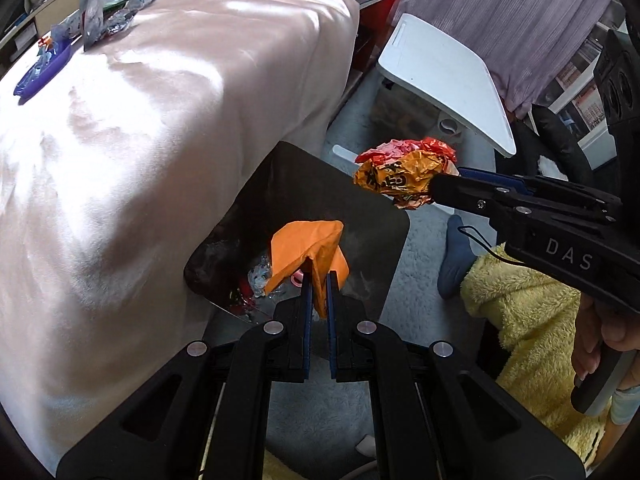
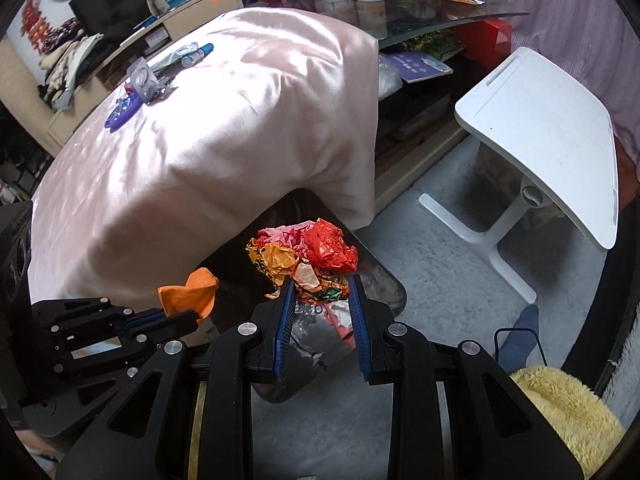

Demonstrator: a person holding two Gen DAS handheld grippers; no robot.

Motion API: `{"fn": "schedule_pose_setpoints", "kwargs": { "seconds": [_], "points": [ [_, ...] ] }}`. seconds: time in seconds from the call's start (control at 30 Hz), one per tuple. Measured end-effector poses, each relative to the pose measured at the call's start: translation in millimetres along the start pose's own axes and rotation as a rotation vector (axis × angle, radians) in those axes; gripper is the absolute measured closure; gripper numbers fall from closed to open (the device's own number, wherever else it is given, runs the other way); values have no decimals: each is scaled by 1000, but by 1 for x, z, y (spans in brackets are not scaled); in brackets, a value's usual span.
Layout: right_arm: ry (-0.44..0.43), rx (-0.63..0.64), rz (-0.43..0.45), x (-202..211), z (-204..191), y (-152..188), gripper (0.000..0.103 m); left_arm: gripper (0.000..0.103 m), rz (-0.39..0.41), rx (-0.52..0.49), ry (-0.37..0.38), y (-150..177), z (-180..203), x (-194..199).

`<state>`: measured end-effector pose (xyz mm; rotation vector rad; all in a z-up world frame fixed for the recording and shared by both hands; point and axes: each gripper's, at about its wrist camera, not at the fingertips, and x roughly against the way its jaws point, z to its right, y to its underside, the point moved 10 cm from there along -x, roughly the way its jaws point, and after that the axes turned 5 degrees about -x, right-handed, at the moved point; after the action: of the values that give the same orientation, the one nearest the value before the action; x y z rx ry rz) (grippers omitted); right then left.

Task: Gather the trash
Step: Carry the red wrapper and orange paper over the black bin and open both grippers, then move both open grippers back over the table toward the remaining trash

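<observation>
Trash is in both tools over the bin [image 1: 372, 216]: the left tool [image 1: 319, 280] pinches an orange scrap [image 1: 308, 244] narrowly, the right tool [image 2: 322, 284] grips a crumpled wrapper wad [image 2: 308, 256]. The step looks like dropping; next both need to part their fingers above the opening. More wrappers [image 2: 140, 80] lie at the far edge of the pink-covered desk [image 2: 224, 120], beside a white side table [image 2: 552, 136] on grey carpet
</observation>
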<state>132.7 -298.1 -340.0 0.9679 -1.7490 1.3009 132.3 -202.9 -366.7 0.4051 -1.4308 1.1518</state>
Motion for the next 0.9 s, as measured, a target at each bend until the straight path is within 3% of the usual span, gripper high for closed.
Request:
{"fn": "schedule_pose_setpoints", "kwargs": {
  "seconds": [0.37,0.43,0.5,0.67,0.73,0.83,0.9],
  "points": [
    [-42,-16,-37,-18,-4,-12,72,96,-35,3,-7,-5,-8,-9],
    [-42,-17,-31,-16,-4,-14,72,88,-32,4,-18,-6,-9,-6],
    [-40,-19,-22,-12,-5,-16,64,71,-24,2,-32,-5,-11,-2],
    [-32,-25,21,5,-6,-22,53,64,7,6,-63,-2,-20,18],
    [-25,-27,47,15,-6,-25,38,59,28,7,-81,0,-24,32],
    [-9,-23,99,32,-8,-29,17,42,62,9,-115,4,-31,54],
    [-15,-12,137,43,-13,-32,12,27,84,17,-139,7,-36,69]
  ]
}}
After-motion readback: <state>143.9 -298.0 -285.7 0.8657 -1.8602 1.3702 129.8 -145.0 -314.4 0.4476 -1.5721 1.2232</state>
